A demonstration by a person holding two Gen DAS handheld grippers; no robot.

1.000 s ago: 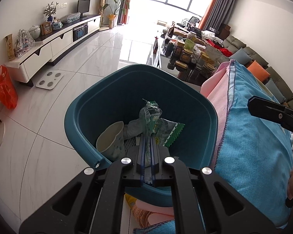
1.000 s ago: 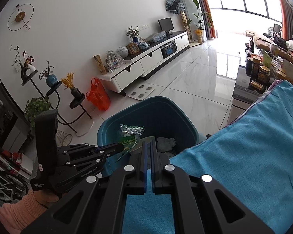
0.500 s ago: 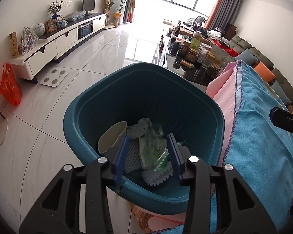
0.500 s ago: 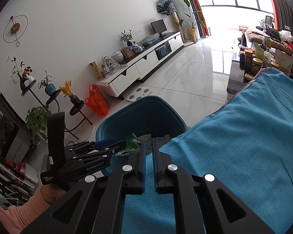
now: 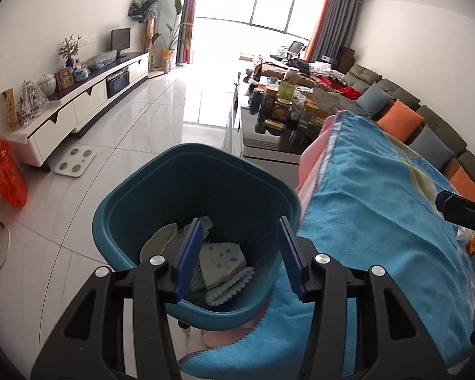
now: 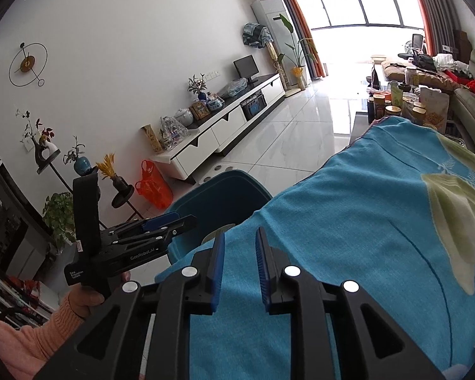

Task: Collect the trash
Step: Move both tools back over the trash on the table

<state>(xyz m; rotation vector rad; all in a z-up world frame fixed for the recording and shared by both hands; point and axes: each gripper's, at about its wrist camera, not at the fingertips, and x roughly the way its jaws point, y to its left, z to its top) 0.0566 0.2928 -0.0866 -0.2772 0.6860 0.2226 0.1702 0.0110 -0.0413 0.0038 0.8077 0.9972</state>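
Observation:
A teal bin (image 5: 196, 190) stands on the floor against the table's edge. Inside lie a paper cup (image 5: 161, 237), a white packet with a blue pattern (image 5: 223, 258) and other wrappers. My left gripper (image 5: 239, 221) hovers over the bin's near side, its jaws opening with nothing between them. The right wrist view shows the same left gripper (image 6: 174, 218) beside the bin (image 6: 224, 190), held by a hand in a pink sleeve. My right gripper (image 6: 240, 232) is above the blue cloth (image 6: 364, 221), jaws opening and empty. Its tip (image 5: 459, 209) shows at the right edge.
The blue cloth (image 5: 380, 205) covers the table, over a pink layer. A white TV cabinet (image 5: 79, 107), an orange bag (image 5: 9, 180) and a floor scale (image 5: 74, 164) lie left. A low table of jars (image 5: 285, 107) and a sofa (image 5: 411, 117) are beyond.
My left gripper let go of the clear and green wrapper into the bin, opened wide and rose. My right gripper swung right over the cloth, away from the bin, and started to open.

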